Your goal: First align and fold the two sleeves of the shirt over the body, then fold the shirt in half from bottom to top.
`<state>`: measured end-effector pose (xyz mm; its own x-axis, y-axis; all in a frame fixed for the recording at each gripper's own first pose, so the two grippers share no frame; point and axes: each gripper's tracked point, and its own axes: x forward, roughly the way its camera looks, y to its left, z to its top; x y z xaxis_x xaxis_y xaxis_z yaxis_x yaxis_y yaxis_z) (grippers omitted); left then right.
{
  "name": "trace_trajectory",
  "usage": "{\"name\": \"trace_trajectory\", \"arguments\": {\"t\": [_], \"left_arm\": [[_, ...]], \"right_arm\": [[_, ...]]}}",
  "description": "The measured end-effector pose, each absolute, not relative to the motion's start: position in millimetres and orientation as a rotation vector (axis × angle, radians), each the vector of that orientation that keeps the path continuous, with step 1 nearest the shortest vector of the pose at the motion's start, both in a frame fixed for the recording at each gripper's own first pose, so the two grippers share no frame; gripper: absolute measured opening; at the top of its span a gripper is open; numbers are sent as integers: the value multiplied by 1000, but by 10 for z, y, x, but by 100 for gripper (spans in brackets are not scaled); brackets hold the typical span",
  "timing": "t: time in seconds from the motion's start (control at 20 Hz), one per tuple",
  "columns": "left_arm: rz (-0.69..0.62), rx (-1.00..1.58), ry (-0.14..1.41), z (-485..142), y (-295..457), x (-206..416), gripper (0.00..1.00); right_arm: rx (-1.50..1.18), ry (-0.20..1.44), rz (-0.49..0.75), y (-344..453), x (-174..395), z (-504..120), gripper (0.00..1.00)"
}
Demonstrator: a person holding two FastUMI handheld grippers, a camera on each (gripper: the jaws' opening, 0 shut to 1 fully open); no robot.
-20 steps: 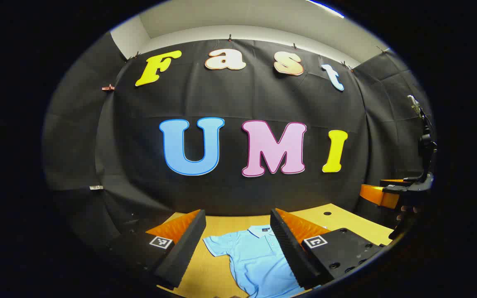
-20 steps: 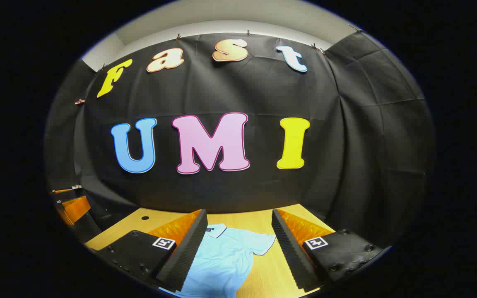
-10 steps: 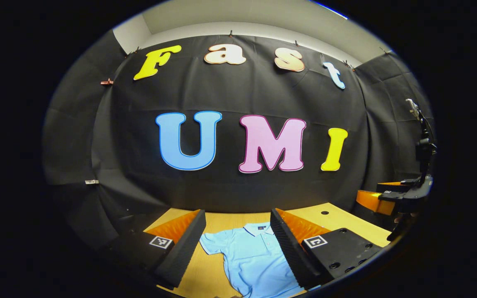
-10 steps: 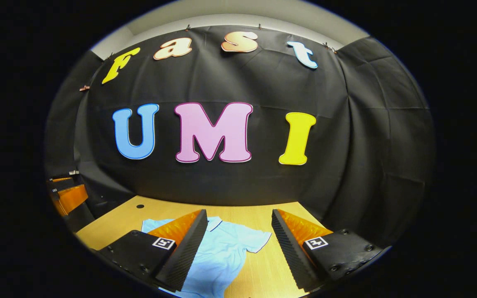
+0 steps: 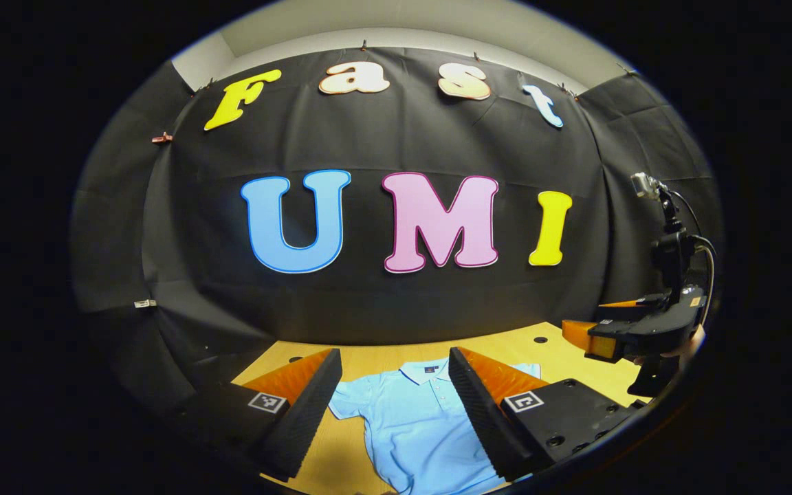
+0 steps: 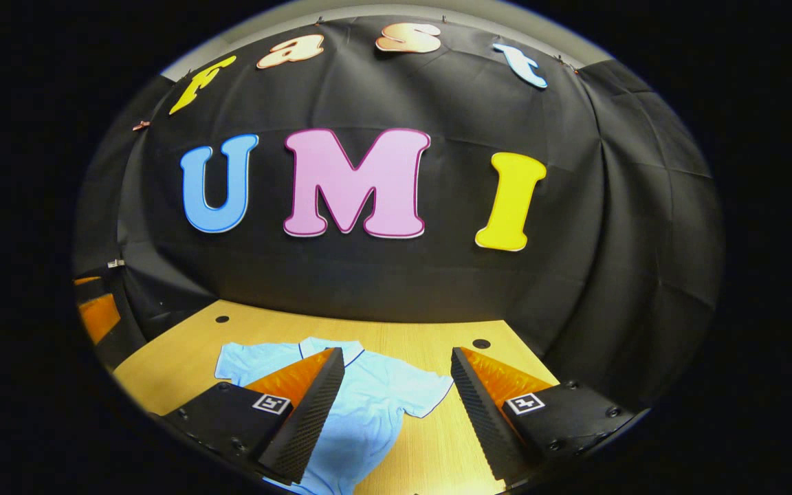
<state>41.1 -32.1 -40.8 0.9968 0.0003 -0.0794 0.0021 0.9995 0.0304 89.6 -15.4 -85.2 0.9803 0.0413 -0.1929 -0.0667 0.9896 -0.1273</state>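
Note:
A light blue polo shirt (image 5: 415, 419) lies flat on the wooden table (image 5: 554, 347), collar toward the booth wall, both short sleeves spread out. My left gripper (image 5: 394, 399) hovers open above the shirt's chest, its fingers standing on either side of the collar area. In the right gripper view the shirt (image 6: 375, 402) lies below and left of centre. My right gripper (image 6: 396, 402) is open above the shirt's right sleeve (image 6: 423, 393), holding nothing. The right gripper (image 5: 633, 330) also appears at the right edge of the left gripper view, held by a hand.
The table (image 6: 430, 344) ends at the black cloth wall behind. Small round holes (image 6: 481, 343) mark the tabletop near its back edge. Bare wood (image 6: 437, 447) lies to the right of the shirt. The other gripper (image 6: 97, 313) sits at the far left of the right gripper view.
Both cameras have tilted down and moved forward, so more of the table and shirt shows. The right gripper has come closer in the left gripper view. Both grippers stay open.

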Motion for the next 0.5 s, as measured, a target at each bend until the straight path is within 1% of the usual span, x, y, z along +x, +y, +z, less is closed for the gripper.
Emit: {"name": "trace_trajectory", "arguments": {"t": [0.15,0.25,0.5], "left_arm": [[23,13,94,-457,-344,555,99],[37,19,112,-506,-343,640,99],[96,43,166,-662,-308,824,99]], "right_arm": [[-172,271,67,-259,1175,-1264,97],[-152,300,56,-339,1319,-1397,98],[-151,419,34,-644,1902,-1959,98]]}}
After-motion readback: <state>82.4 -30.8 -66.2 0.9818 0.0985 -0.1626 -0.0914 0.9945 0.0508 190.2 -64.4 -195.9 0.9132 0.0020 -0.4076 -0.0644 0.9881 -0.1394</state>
